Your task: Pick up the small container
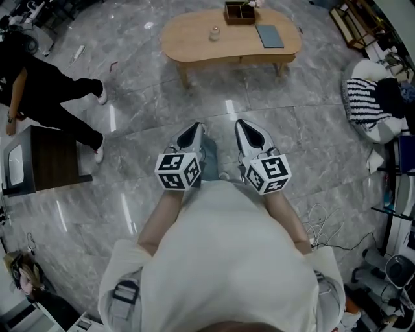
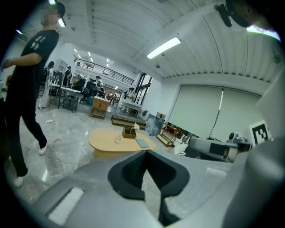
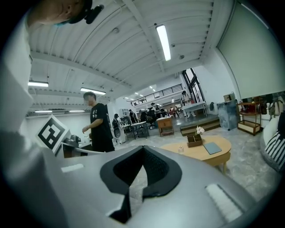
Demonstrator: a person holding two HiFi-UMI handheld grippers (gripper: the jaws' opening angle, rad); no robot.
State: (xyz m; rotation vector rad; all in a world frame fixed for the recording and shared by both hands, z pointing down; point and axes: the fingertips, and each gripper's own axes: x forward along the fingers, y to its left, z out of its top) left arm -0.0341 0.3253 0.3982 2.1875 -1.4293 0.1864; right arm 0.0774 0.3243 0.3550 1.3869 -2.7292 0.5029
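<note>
This looks like the very start of the task, with the approach not yet made. The small container (image 1: 214, 32) stands near the middle of the wooden table (image 1: 194, 47), close to the wooden box (image 1: 240, 13) at the table's far edge. The left gripper (image 1: 194, 128) and right gripper (image 1: 244, 124) hang well short of the table, both clenched on nothing. Next, the person must walk up to the table and part one gripper's jaws. At this range the container's shape and lid are too small to make out

Small pale container (image 1: 214, 32) stands upright on oval wooden table (image 1: 188, 40).
</note>
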